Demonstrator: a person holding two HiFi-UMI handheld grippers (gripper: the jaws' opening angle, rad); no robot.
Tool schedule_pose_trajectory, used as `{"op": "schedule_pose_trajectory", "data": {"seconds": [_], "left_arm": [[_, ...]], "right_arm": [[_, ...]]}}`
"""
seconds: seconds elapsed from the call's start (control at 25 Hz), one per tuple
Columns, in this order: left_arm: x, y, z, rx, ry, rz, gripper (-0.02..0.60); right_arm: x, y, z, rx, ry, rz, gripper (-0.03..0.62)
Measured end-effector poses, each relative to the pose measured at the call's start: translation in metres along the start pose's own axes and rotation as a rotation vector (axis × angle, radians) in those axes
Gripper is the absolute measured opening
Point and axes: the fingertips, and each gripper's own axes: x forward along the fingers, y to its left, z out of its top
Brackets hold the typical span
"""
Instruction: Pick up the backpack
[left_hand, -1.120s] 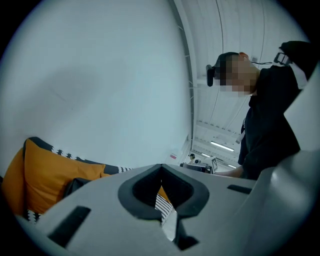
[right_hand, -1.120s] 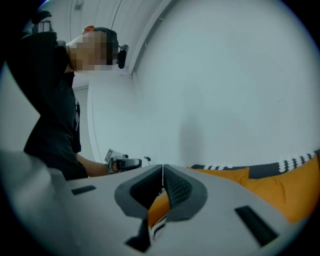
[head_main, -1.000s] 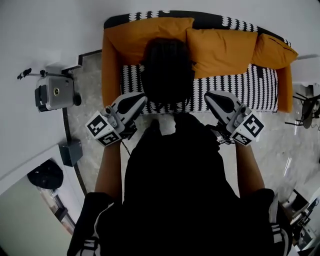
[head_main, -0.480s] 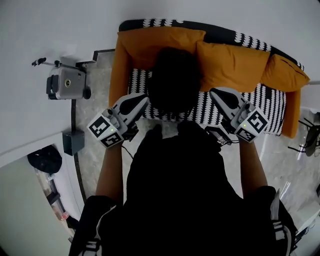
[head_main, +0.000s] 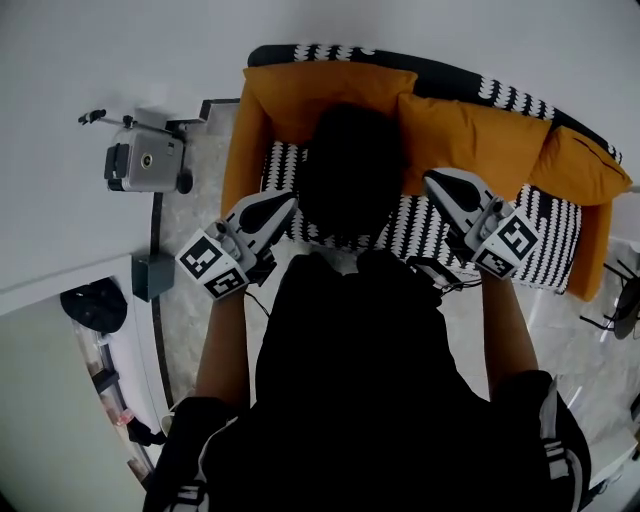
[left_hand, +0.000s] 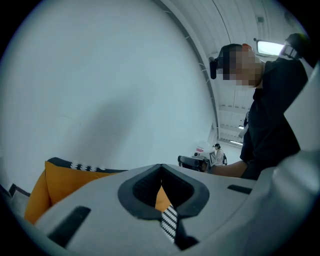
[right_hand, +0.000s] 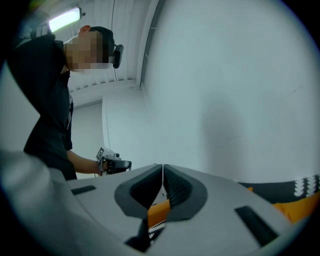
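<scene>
A black backpack (head_main: 350, 170) sits on the seat of a sofa (head_main: 450, 225), which has a black-and-white pattern. It leans against orange cushions (head_main: 460, 135). My left gripper (head_main: 284, 198) is just left of the backpack and my right gripper (head_main: 433, 179) is just right of it. Both point toward the sofa, and I cannot tell if either touches the bag. In the left gripper view the jaws (left_hand: 161, 174) are shut with nothing between them. The right gripper view shows its jaws (right_hand: 163, 172) shut and empty too. My dark torso (head_main: 350, 400) fills the lower middle of the head view.
A grey camera unit on a stand (head_main: 145, 160) is on the floor left of the sofa. A dark box (head_main: 152, 275) stands by the white wall, with a black object (head_main: 92, 305) below it. Marble floor (head_main: 190, 300) lies before the sofa.
The sofa and backpack now lie further right and higher in the head view. Both grippers have shifted with them, the right one more, and stay either side of the backpack, still shut.
</scene>
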Motion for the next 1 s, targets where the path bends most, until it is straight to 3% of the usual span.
{"op": "schedule_pose_trajectory", "data": {"seconds": [0.24,0.68,1.0], "left_arm": [[0.016,0.019,-0.007,0.003,0.058,-0.004,0.021],[0.029,0.088,-0.009,0.053,0.132,-0.064,0.021],[0.041,0.132,-0.034,0.090,0.201,-0.076,0.021]], "right_arm": [[0.005,-0.023,0.004,-0.014,-0.023,-0.027,0.028],[0.017,-0.060,-0.035,-0.182,0.191,-0.104,0.028],[0.039,-0.084,-0.047,-0.182,0.211,-0.100,0.028]]}}
